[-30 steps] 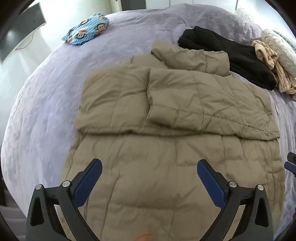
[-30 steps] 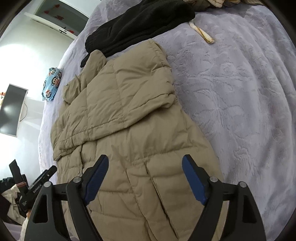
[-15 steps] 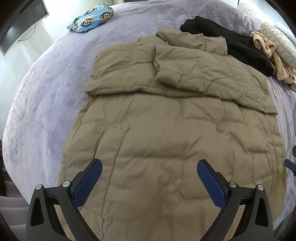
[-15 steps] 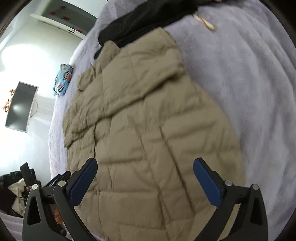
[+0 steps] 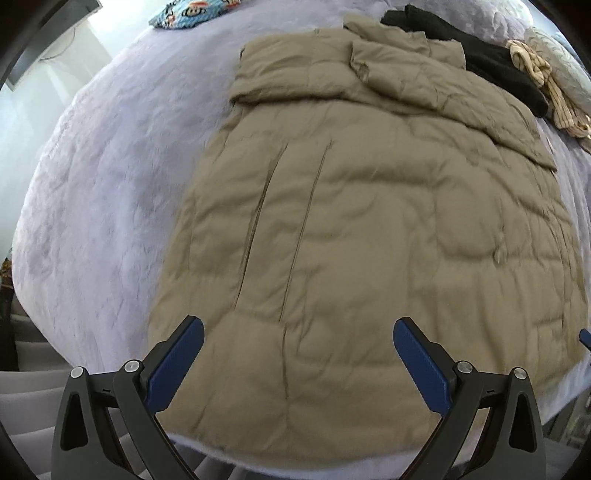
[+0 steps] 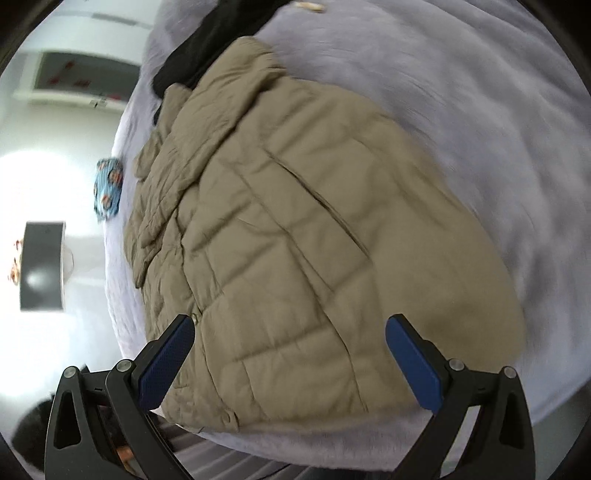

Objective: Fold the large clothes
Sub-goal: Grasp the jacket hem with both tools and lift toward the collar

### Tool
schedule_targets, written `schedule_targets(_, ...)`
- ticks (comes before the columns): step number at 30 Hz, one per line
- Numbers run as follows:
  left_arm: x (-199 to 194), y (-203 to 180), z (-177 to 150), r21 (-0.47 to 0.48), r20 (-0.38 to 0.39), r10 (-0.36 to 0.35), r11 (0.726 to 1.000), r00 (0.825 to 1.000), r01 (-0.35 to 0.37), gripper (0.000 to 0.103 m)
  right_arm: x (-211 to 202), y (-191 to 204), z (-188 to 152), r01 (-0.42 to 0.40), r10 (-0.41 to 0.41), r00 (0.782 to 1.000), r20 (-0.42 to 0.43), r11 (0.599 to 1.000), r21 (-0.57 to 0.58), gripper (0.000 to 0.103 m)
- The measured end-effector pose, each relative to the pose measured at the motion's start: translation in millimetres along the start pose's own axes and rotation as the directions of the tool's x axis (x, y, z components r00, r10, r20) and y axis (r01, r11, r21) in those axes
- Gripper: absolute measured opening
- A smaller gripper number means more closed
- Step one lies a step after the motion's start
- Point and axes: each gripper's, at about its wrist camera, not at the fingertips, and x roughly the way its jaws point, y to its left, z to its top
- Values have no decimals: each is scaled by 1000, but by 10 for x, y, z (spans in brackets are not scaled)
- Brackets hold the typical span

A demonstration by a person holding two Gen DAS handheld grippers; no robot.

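Observation:
A large tan quilted coat (image 5: 369,229) lies flat on the lavender bed cover (image 5: 103,192), its sleeves folded across the chest at the far end. My left gripper (image 5: 299,347) hangs open above the coat's near hem, nothing between its blue pads. In the right wrist view the same coat (image 6: 295,236) stretches away from the bed's near edge. My right gripper (image 6: 290,343) is open wide over the hem, holding nothing.
A black garment (image 5: 472,62) and a striped beige garment (image 5: 543,85) lie past the coat at the far right. A blue cartoon-print cushion (image 5: 192,14) sits at the far left. The bed's near edge (image 6: 332,446) runs just under both grippers.
Both grippers have drawn back from the folded sleeves towards the coat's near hem, so the whole coat now shows. The right gripper's jaws have spread wider and it has rolled.

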Motion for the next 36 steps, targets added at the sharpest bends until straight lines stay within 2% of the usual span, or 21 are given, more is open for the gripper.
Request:
schedule_targets(4, 14, 117, -130, -6, -28, -20, 1000, 999, 20, 103, -77, -154, -228, 15, -16, 1000, 12, 998, 60, 103)
schedule_targets(10, -6, 203, -234, 1, -38, -32, 999, 999, 32, 103, 1, -387, -429, -21, 22, 1000, -5, 982, 190, 103)
schedule_targets(17, -7, 378, -309, -18, -39, -52, 999, 998, 51, 103, 132, -492, -568, -32, 37, 999, -14, 966, 257, 103)
schedule_targets(21, -2, 517, -418, -50, -40, -122, 991, 992, 120, 103, 201, -532, -606, -37, 46, 999, -25, 958, 284, 103)
schedule_targets(23, -12, 651, -488, -93, -35, -192, 978, 981, 188, 103, 241, -578, -624, -59, 71, 997, -26, 947, 317, 103)
schedule_targets(26, -11, 871, -606, -172, -21, -308, 938, 951, 300, 103, 284, -661, -676, -93, 107, 994, -18, 929, 358, 103)
schedule_targets(28, 22, 1027, -702, -235, -15, -386, 898, 922, 372, 103, 307, -699, -711, -109, 124, 992, -13, 920, 377, 103)
schedule_targets(31, 100, 1128, -832, -300, -36, -456, 854, 889, 426, 103, 319, -737, -746, -135, 145, 989, 4, 906, 401, 103)
schedule_targets(33, 121, 1119, -945, -329, -48, -479, 836, 877, 439, 103, 323, -767, -755, -147, 154, 988, 19, 896, 420, 103)
schedule_targets(36, 189, 1103, -1044, -365, -60, -527, 802, 848, 473, 103, 340, -800, -758, -178, 176, 983, 45, 873, 454, 103)
